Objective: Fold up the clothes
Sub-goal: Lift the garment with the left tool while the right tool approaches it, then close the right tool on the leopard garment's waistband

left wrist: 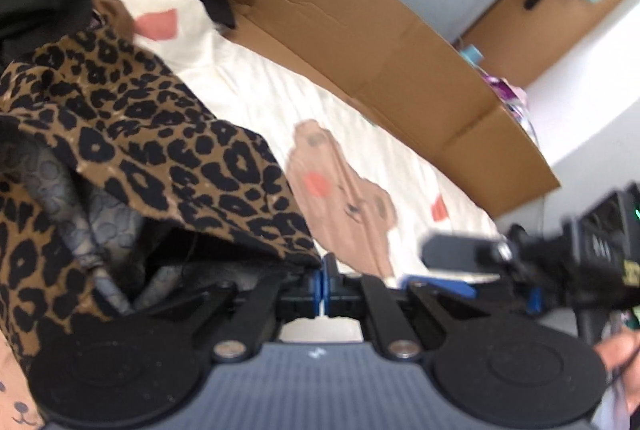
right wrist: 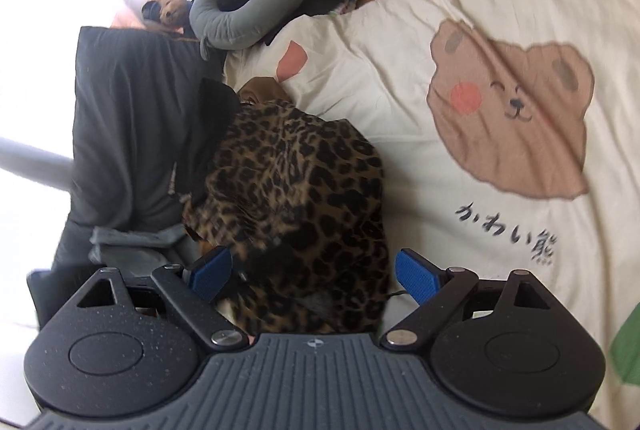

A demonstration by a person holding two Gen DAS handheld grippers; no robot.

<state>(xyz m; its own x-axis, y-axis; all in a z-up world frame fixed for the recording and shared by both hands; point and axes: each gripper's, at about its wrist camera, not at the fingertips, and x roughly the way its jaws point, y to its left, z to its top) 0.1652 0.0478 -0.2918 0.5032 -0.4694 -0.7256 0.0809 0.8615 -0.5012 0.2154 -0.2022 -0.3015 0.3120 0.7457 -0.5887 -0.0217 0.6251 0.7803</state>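
A leopard-print garment (left wrist: 132, 149) lies bunched on a cream bedspread with bear prints (left wrist: 256, 89). My left gripper (left wrist: 323, 282) is shut on the garment's dark edge and holds it up, showing a grey lining. In the right wrist view the same garment (right wrist: 296, 181) sits in a heap straight ahead. My right gripper (right wrist: 314, 276) is open, its blue pads on either side of the garment's near part without closing on it. The right gripper also shows in the left wrist view (left wrist: 520, 262), low at the right.
A dark grey folded garment (right wrist: 132, 133) lies left of the leopard one. A grey neck pillow (right wrist: 248, 5) and a plush toy (right wrist: 168, 11) lie beyond. Cardboard panels (left wrist: 360, 41) line the far side of the bed. The bedspread (right wrist: 460, 157) stretches right.
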